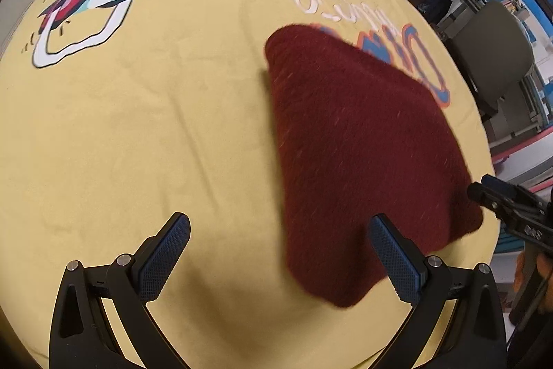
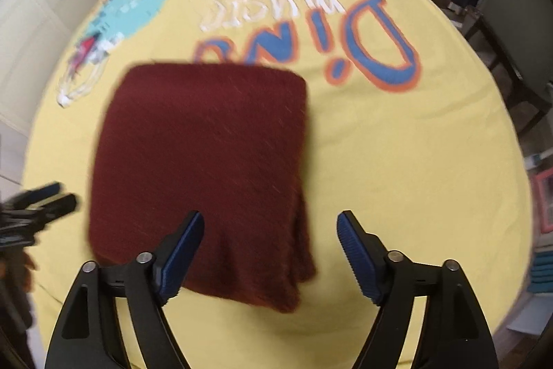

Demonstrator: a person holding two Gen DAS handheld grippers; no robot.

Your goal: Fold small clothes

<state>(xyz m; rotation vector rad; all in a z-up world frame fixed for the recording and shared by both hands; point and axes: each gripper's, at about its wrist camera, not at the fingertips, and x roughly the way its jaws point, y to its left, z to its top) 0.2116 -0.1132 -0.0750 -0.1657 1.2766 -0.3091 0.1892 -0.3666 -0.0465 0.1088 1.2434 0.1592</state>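
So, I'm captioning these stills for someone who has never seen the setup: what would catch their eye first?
First, the dark red fuzzy knit garment, folded into a thick rectangle in the middle of the yellow cartoon dinosaur sheet. Next, the sheet's big blue and orange lettering just beyond the garment. Both the left gripper and the right gripper stand open above the garment's near edge, gripping nothing.

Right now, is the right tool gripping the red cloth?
No: the right tool stands wide open above the folded red cloth, its pads clear of it.
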